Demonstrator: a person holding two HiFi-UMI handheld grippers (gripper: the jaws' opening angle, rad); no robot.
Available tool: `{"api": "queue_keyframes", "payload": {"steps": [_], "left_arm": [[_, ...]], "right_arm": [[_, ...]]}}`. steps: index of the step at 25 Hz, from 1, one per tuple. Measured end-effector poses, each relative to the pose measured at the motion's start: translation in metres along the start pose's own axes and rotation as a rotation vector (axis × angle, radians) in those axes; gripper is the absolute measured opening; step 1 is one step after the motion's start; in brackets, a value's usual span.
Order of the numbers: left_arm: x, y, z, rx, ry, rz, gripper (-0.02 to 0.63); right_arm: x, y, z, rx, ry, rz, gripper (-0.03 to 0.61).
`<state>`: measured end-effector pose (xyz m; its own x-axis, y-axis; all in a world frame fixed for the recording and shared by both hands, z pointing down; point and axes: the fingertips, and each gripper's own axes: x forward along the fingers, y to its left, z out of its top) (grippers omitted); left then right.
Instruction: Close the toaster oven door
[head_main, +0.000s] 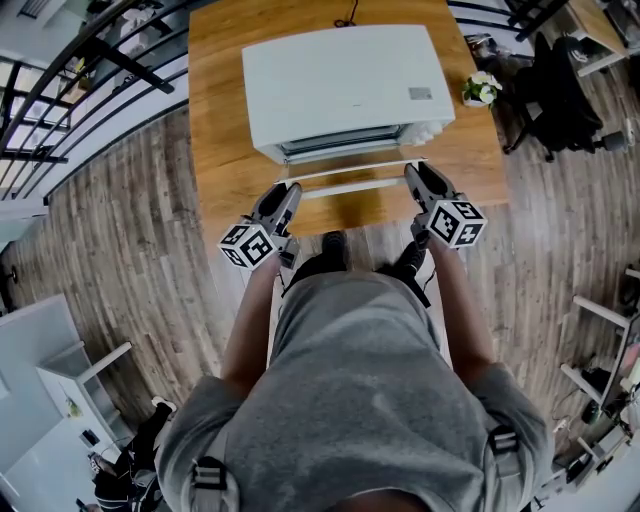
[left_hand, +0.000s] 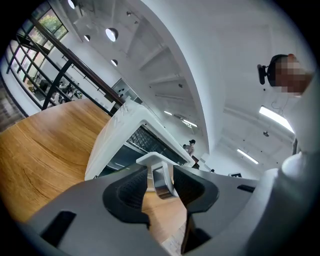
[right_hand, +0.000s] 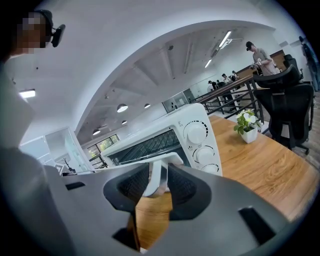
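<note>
A white toaster oven (head_main: 345, 85) stands on the wooden table (head_main: 220, 120). Its door (head_main: 350, 170) hangs open toward me, with the white handle bar (head_main: 350, 188) along the front edge. My left gripper (head_main: 288, 190) is at the bar's left end. In the left gripper view the handle's end post (left_hand: 156, 165) stands between that gripper's (left_hand: 160, 176) jaws, with a thin gap on one side. My right gripper (head_main: 413, 170) is at the right end. In the right gripper view that gripper's (right_hand: 159, 182) pads press on the handle post (right_hand: 156, 172).
A small potted plant (head_main: 480, 88) sits at the table's right edge, near the oven's knobs (right_hand: 196, 134). A black office chair (head_main: 555, 90) stands to the right of the table. Black railings (head_main: 80, 80) run along the left. My legs are against the table's near edge.
</note>
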<state>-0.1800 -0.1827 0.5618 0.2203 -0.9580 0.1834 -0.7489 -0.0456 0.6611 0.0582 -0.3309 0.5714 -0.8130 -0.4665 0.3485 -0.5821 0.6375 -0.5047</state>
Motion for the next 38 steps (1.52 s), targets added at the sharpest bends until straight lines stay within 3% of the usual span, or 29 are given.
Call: {"api": "queue_keyframes", "payload": {"steps": [38], "left_arm": [[0.028, 0.017, 0.046, -0.210, -0.114, -0.058, 0.189]], "right_arm": [[0.037, 0.000, 0.047, 0.089, -0.046, 0.045, 0.146]]}}
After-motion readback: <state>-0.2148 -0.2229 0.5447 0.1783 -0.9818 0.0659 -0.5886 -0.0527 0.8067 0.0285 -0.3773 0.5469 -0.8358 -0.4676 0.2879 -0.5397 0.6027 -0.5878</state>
